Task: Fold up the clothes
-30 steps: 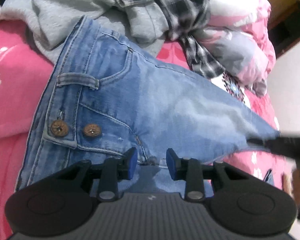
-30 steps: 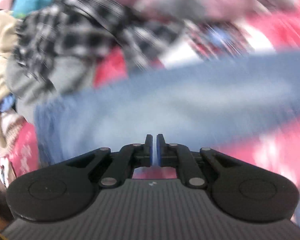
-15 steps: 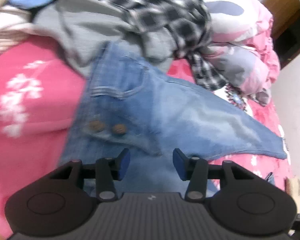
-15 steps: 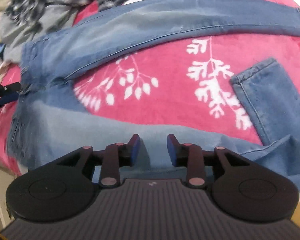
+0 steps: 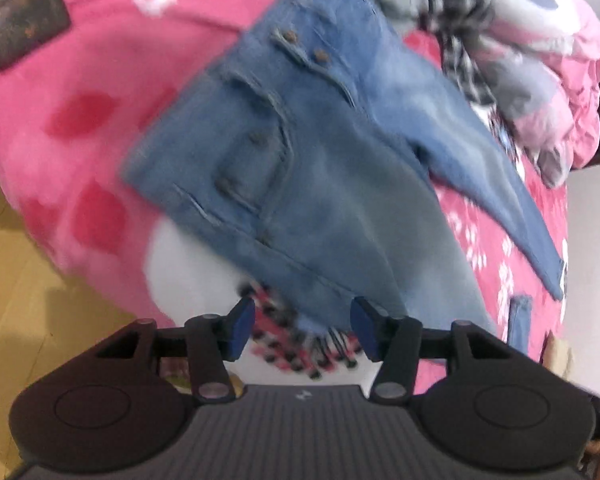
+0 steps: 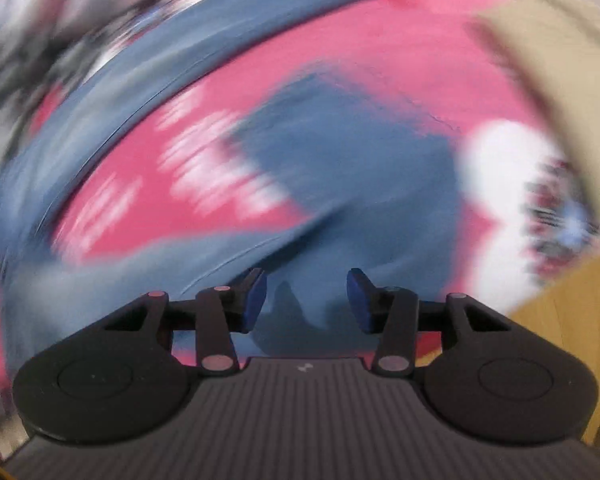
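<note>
Both grippers are hanging open over a pair of blue jeans [image 5: 300, 168] lying spread on a pink flowered blanket [image 5: 80, 120], and neither is holding any cloth. Seen from the left wrist, the left gripper [image 5: 302, 326] is hovering with its blue pads wide apart just off the near edge of the jeans' hip, at the blanket's side above the yellow floor [image 5: 28, 280]. From here the waistband and its brass buttons are lying up and slightly left, while the garment's long axis is running away to the right: one leg is stretching straight out toward its cuff at the far right, and the other appears to be doubling back, its cuff showing just below. A heap of other clothes, among them a black-and-white checked shirt [image 5: 456, 24], is sitting beyond the waistband.

The right wrist view is badly smeared by motion, so detail is uncertain, but the right gripper [image 6: 306, 300] is showing a clear gap between its pads and is probably poised over the blue denim of the nearer leg, with the far leg arcing across the top of the picture.

On this evidence the left gripper is nearer the waist end and the right nearer the legs, and any fold will likely be turning on that left-to-right line.
</note>
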Available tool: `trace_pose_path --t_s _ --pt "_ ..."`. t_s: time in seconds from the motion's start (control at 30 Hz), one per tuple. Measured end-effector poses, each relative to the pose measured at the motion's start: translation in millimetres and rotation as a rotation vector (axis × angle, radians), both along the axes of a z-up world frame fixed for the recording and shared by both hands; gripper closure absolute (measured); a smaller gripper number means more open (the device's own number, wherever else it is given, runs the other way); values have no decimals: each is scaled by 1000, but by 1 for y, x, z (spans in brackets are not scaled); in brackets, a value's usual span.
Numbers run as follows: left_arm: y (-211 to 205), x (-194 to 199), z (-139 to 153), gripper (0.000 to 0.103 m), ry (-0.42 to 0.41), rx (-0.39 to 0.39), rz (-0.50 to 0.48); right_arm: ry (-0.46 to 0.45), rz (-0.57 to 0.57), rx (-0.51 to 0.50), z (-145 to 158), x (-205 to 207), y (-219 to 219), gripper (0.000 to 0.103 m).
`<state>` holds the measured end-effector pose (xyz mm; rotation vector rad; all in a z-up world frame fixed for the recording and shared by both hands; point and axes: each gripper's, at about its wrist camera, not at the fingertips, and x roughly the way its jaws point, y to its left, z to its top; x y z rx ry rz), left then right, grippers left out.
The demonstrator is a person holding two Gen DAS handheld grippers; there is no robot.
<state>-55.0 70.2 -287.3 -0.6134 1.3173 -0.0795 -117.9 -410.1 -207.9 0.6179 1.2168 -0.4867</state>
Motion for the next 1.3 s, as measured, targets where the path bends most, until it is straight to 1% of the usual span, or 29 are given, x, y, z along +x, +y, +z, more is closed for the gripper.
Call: trace_pose_path --t_s 0.03,0.1,0.2,0.33,0.37,0.5,0.53,0.57,0.6,0.63,0.67,0.7,0.73,0.77,0.8,0.87,0.97,1.03,1.1,1.2,1.23,1.27,1.3 --pt "-14 0 3 50 -35 33 -64 5 -74 -10 0 -6 -19 59" --pt "-43 1 8 49 -103 100 -196 1 -62 -45 -1 0 -39 59" --pt "-88 2 16 49 -215 182 -452 -6 -34 -100 -3 10 -69 55" --pt "-144 -1 16 48 -336 248 -762 16 304 -176 -27 61 -78 41" --pt "-155 0 14 48 -353 249 -818 20 381 -206 -34 72 -79 39" --pt "-194 0 7 48 -418 243 -1000 5 434 -130 -61 94 -98 37" --pt "-204 -1 7 48 -435 242 -1033 2 446 -110 -68 99 -103 35" --pt "-215 -2 7 47 -452 240 -1067 -2 458 -90 -75 104 -108 31" --pt "-225 -3 6 47 -468 236 -1095 -6 470 -70 -82 110 -113 31" --pt "-236 -3 6 47 -481 224 -1112 -15 474 -66 -81 109 -114 35" --pt "-245 -2 5 46 -496 213 -1128 -24 478 -63 -80 108 -114 52" --pt "-255 -1 4 46 -512 210 -1142 -30 484 -59 -77 105 -112 64" --pt "-265 -1 3 46 -527 207 -1155 -39 484 -37 -74 104 -111 89" --pt "-274 0 1 45 -535 199 -1165 -42 473 -11 -73 103 -110 96" --pt "-284 1 -1 45 -540 189 -1174 -44 470 -15 -69 101 -107 99" --pt "-303 4 -7 45 -539 169 -1191 -73 463 -27 -60 99 -103 100" --pt "-327 4 -14 44 -546 183 -1220 -195 352 -11 -30 88 -116 101" --pt "-335 5 -14 44 -545 205 -1204 -302 262 -34 3 72 -126 101" --pt "-336 8 -10 45 -549 206 -1171 -412 145 -47 41 47 -139 101" --pt "-338 12 -4 53 -553 208 -1122 -577 -1 -94 89 4 -159 101" --pt "-339 13 -2 56 -555 208 -1106 -605 -43 -110 96 -10 -164 101" --pt "-340 15 0 60 -556 209 -1089 -617 -84 -123 96 -24 -169 101" --pt "-341 16 2 62 -555 211 -1078 -628 -126 -135 95 -38 -174 101"
